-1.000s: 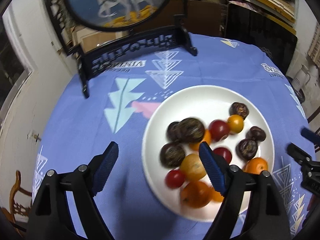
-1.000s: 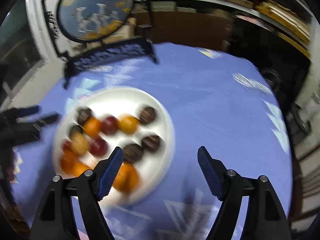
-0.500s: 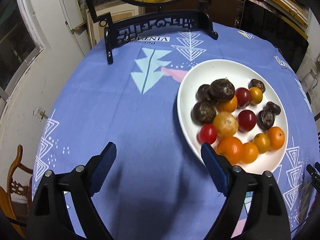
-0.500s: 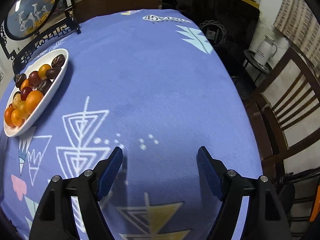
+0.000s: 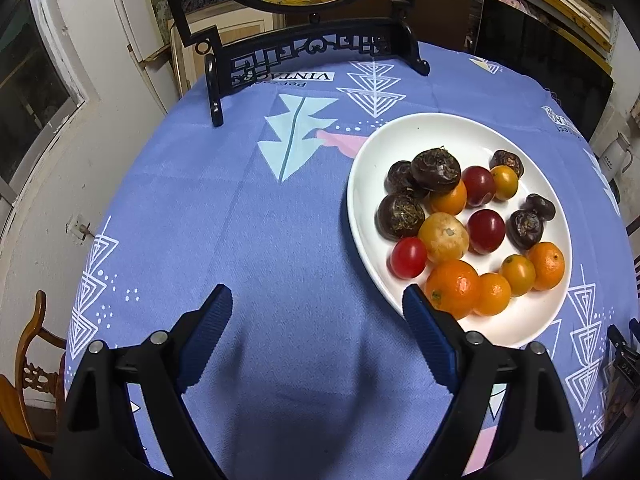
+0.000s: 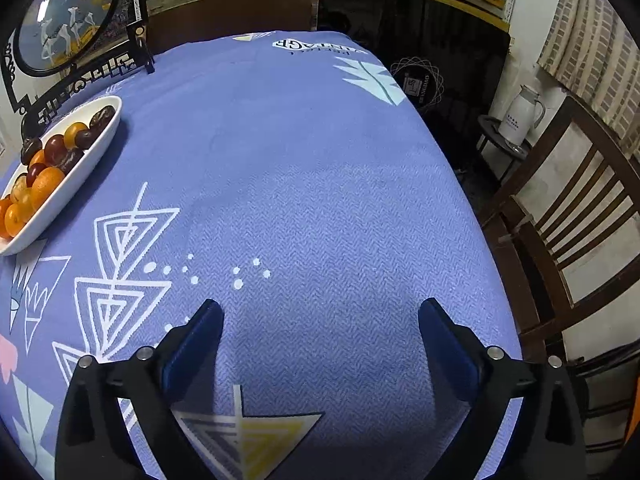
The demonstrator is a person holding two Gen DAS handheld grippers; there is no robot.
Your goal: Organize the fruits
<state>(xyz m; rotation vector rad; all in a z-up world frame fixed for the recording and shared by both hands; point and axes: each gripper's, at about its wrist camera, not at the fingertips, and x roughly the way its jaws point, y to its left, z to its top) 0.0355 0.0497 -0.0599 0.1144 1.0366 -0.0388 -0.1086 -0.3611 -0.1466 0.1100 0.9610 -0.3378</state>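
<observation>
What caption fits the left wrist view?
Open left gripper hovers over the blue tablecloth beside a white plate of mixed fruits.

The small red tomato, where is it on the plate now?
In the left wrist view, the small red tomato lies near the white plate's left rim, between a dark chestnut and the big orange.

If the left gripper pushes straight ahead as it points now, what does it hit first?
Probably only the blue patterned tablecloth: the open left gripper aims left of the white fruit plate. Depth is uncertain.
</observation>
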